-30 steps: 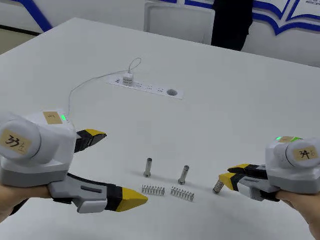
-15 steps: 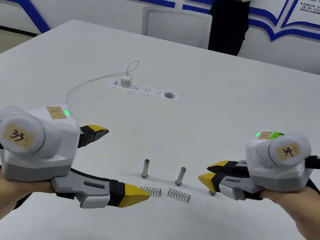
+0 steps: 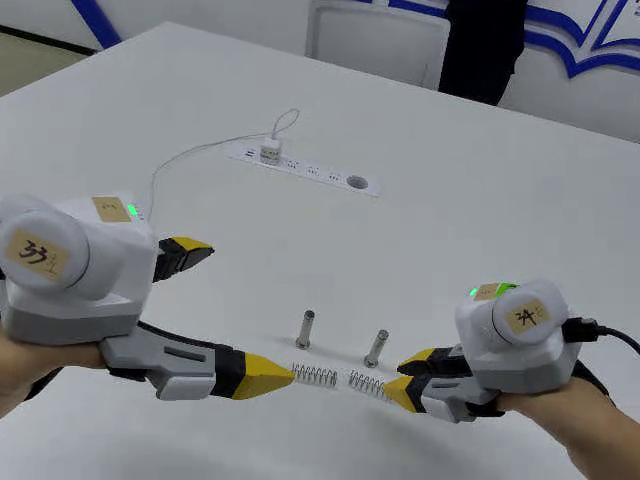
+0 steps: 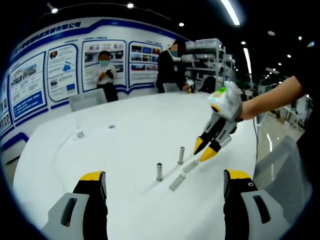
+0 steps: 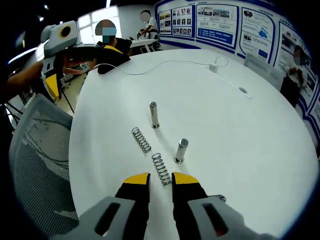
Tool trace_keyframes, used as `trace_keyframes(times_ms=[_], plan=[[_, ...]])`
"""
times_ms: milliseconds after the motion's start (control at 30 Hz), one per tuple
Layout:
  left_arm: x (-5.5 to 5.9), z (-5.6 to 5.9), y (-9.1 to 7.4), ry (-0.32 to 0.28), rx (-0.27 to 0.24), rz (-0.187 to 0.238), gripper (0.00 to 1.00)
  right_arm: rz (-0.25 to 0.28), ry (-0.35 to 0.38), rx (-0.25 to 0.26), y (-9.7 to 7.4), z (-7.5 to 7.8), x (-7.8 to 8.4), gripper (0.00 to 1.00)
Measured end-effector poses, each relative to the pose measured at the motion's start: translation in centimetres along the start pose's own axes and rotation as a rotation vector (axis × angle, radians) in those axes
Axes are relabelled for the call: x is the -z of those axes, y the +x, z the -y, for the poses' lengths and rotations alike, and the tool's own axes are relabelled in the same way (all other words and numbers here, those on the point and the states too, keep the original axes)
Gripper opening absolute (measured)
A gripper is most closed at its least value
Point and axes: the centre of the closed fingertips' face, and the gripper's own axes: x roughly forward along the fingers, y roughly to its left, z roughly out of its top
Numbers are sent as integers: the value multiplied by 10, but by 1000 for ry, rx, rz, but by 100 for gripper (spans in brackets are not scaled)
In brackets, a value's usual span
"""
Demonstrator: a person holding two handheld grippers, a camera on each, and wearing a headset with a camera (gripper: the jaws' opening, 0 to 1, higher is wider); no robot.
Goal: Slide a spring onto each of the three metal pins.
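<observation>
The left gripper (image 3: 225, 315) is held low at the near left, its body tipped towards the middle of the surface (image 3: 480, 220); its jaws stand wide apart and hold nothing, the lower tip lying just beside the end of a spring (image 3: 315, 375); the right gripper (image 3: 407, 376) comes in from the near right, level and pointing left, its jaws narrowed to a slim gap; in the right gripper view the near end of a second spring (image 3: 365, 383) sits right at the mouth of that gap, and whether the tips touch it I cannot tell.

Both springs lie flat, end to end, their long axes running across between the two grippers; just behind them the left pin (image 3: 305, 328) and the right pin (image 3: 377, 347) stand upright, head up, apart from each other and from the springs.

Beyond the pins the white surface is broad and bare as far as a power strip (image 3: 310, 170) with a plug and cable (image 3: 270, 152); the far edge lies well beyond that, where a person (image 3: 480, 40) stands.
</observation>
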Motion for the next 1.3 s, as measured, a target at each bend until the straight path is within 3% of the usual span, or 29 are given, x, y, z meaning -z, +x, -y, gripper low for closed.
trace_keyframes(times_ms=[133,300,633,767,967,1300], plan=[[3,-4,-2,-11,-8,-6,100,-34,-13,0,8,1,6,17],[4,-5,-1,-19,-10,-8,99,-30,-18,-13,14,-2,3,17],[3,1,3,-22,6,-12,99,-94,-69,-19,22,1,16,17],[3,2,3,-18,7,-16,98,-81,-73,-31,22,1,14,15],[2,5,3,-15,15,-17,98,-105,-90,-51,25,-5,19,15],[-1,9,5,-3,30,-16,98,-89,-68,-41,25,-4,19,11]])
